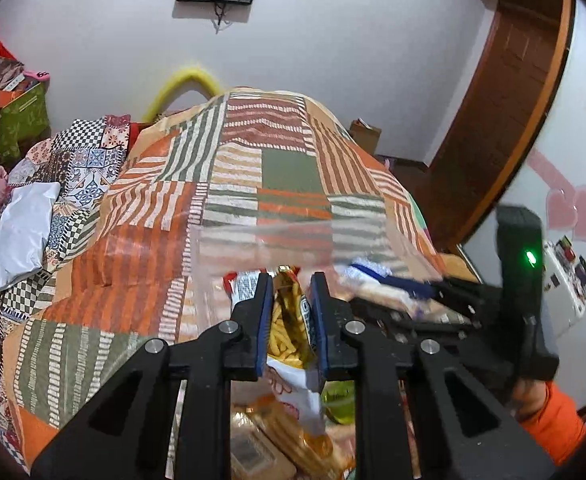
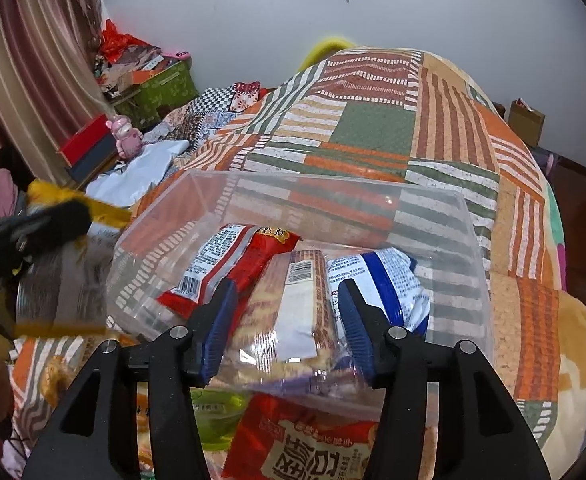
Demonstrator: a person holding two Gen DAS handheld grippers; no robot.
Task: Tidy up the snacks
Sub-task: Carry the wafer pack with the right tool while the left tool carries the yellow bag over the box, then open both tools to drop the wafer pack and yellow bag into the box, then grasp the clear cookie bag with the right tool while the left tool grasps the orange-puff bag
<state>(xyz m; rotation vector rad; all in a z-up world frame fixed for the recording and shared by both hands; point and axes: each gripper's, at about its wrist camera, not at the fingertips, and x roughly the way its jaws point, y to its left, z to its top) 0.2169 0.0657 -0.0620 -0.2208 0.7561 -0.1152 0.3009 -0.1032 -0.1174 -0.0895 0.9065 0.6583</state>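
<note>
Pinched between the left gripper (image 1: 291, 285) jaws was a glossy fries packet (image 1: 287, 328), held above the patchwork striped quilt (image 1: 253, 168) beside the clear plastic bin (image 1: 229, 248). From the right wrist, the right gripper (image 2: 289, 300) jaws stood spread around a crinkly clear-wrapped biscuit pack (image 2: 293, 312) lying in that bin (image 2: 469, 232), under a plain white wall (image 2: 453, 8).

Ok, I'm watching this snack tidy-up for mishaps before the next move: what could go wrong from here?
1. The left gripper pinches the fries bag in a narrow grip, with much of the bag hanging below; it may slip out.
2. The right gripper sits open around the biscuit pack in the clear bin, blocking that space; bringing the fries bag in now could knock the two grippers together or shove the bin.
</note>
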